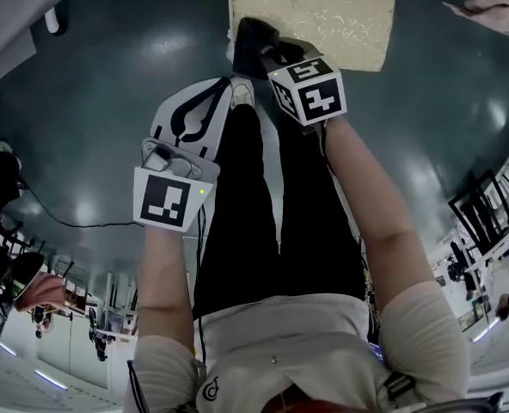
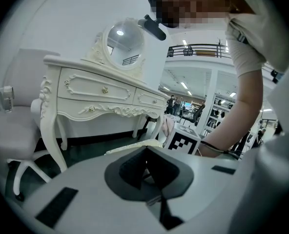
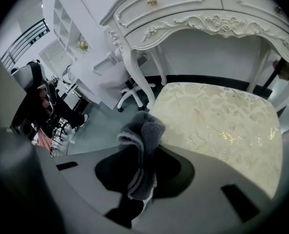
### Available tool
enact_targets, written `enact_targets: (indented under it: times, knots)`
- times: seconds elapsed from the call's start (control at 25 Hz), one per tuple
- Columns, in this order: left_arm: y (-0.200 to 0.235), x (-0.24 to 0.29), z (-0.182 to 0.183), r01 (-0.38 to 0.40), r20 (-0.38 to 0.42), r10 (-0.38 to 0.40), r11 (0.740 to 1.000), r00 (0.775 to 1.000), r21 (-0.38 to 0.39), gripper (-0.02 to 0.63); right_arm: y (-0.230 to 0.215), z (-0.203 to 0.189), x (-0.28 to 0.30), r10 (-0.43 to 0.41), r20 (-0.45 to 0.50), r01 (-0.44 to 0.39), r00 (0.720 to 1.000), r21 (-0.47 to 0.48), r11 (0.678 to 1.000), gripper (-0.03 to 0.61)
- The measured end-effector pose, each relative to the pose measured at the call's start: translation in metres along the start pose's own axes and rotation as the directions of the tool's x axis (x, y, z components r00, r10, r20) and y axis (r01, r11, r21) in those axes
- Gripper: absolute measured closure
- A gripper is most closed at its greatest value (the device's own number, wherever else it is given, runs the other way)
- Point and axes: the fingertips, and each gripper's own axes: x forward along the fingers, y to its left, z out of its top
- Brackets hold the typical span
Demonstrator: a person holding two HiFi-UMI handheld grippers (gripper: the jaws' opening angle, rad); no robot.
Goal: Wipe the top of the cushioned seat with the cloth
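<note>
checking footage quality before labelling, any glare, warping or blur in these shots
Head view: strong fisheye bend at the edges, bright glare spots on the floor, seat evenly lit. Left gripper view: dark round vignette, table sharp. Right gripper view: same vignette, cloth dim against the bright seat, seat pattern crisp.

1. Ornate white dressing table (image 2: 101,92) on the glossy dark floor (image 1: 108,76).
2. Round mirror (image 2: 125,40) upright at its top's back edge.
3. White swivel chair (image 2: 11,130) beside it.
4. Black cable (image 1: 82,225) lying across the floor.
</note>
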Motion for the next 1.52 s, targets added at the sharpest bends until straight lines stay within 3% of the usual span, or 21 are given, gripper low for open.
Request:
enact_targets:
  times: [0.64, 1.12, 1.52]
  knots:
    - [-0.056, 0.044, -0.002, -0.035, -0.003, 0.035, 0.999, 0.999, -0.014, 0.601, -0.079, -0.033, -0.045, -0.039, -0.006, 0.039, 0.999, -0.023, 0.999, 0.499]
    - [-0.106, 0.093, -0.014, -0.002, -0.030, 0.003, 1.000, 1.000, 0.016, 0.601, -0.146, -0.066, -0.070, -0.063, 0.006, 0.063, 0.998, 0.000, 0.998, 0.497]
    - [-0.149, 0.130, 0.003, 0.034, -0.030, -0.034, 0.999, 0.999, 0.026, 0.601, -0.214, -0.089, -0.122, -0.135, 0.007, 0.135, 0.991, 0.040, 0.990, 0.495]
